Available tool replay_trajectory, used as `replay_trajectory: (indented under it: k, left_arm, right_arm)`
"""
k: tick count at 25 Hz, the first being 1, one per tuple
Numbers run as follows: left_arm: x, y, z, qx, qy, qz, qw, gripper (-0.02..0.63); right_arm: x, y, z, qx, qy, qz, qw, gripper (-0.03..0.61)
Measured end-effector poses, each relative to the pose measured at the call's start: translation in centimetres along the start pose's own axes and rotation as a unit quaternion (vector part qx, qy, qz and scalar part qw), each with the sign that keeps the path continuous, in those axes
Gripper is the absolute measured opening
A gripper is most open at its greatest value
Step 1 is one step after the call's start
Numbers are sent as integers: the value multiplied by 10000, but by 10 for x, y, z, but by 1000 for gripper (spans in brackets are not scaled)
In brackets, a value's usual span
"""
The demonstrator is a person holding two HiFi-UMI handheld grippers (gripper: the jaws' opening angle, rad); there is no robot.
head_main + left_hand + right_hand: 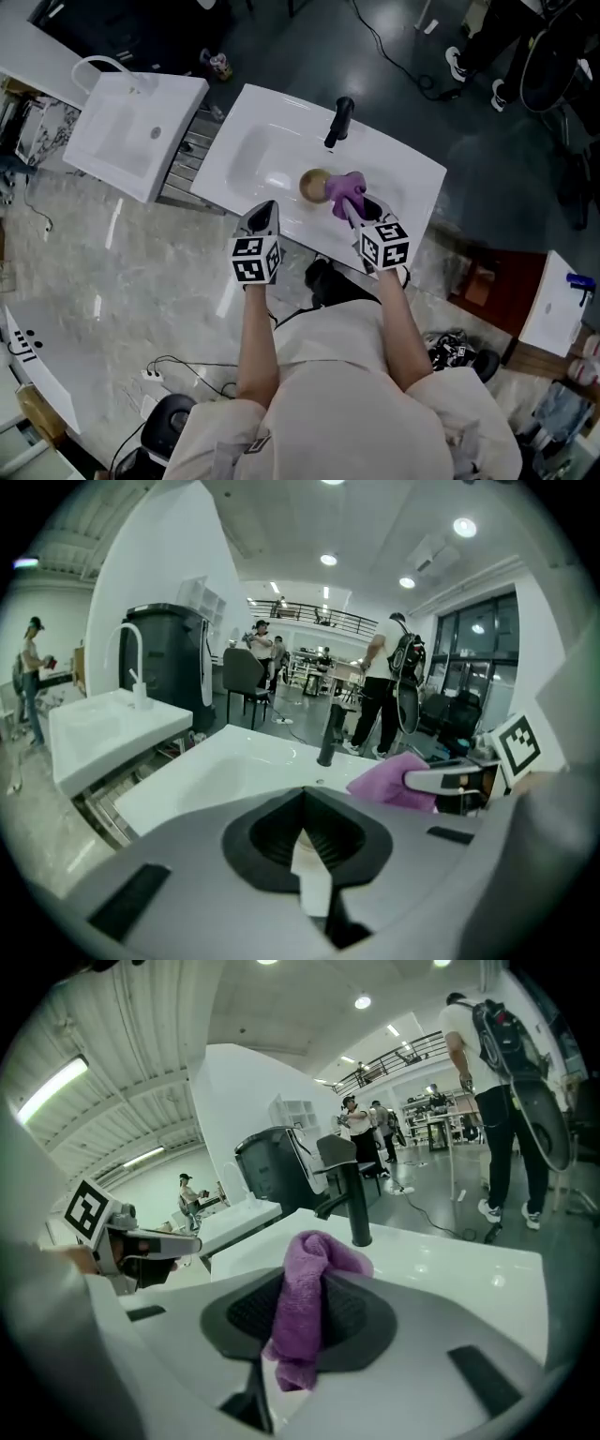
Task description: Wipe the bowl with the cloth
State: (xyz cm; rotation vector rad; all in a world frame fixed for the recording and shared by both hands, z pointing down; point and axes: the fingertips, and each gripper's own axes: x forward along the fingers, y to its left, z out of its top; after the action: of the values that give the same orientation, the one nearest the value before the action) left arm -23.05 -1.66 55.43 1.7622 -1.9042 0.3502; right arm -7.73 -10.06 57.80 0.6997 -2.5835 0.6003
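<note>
Nearest me, my left gripper (263, 214) hangs over the front rim of the white sink (253, 150) with its jaws together on nothing. My right gripper (364, 211) is clamped on a purple cloth (345, 190), which bunches up between the jaws. The cloth's far end meets the right side of a small tan bowl (314, 185) standing in the sink; beyond it rises a black faucet (339, 122), and a second white sink (131, 131) stands off to the left.
</note>
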Motion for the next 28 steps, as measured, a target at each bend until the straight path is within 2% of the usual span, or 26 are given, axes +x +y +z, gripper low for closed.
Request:
replay_trajectory:
  k: [3, 8, 12, 15, 18, 22, 25, 28]
  left_arm:
    - [21, 12, 17, 272, 146, -49, 9995, 6]
    - [49, 13, 21, 288, 425, -342, 9981, 6]
    - [70, 9, 14, 283, 661, -791, 9943, 6]
    - [86, 4, 4, 371, 981, -1240, 9867, 6]
    - [100, 1, -7, 678, 1387, -1637, 9744, 6]
    - [114, 2, -18, 1118, 1884, -2072, 9535, 6]
    - [124, 2, -32, 1359, 2302, -2375, 9339, 6]
    - [135, 0, -49, 1723, 2674, -2663, 9099, 6]
  right_arm:
    - [11, -19, 10, -93, 125, -50, 9999, 89]
    - [22, -45, 12, 79, 282, -143, 9995, 89]
    - [27, -41, 14, 67, 339, -137, 9993, 90]
    - [23, -38, 10, 155, 332, -242, 9990, 89]
    - [14, -38, 3, 336, 282, -422, 9981, 89]
    - [0, -36, -4, 600, 250, -759, 9950, 89]
    - [-9, -33, -9, 882, 156, -1096, 9899, 89]
    - [-20, -29, -16, 1034, 176, -1489, 9833, 89]
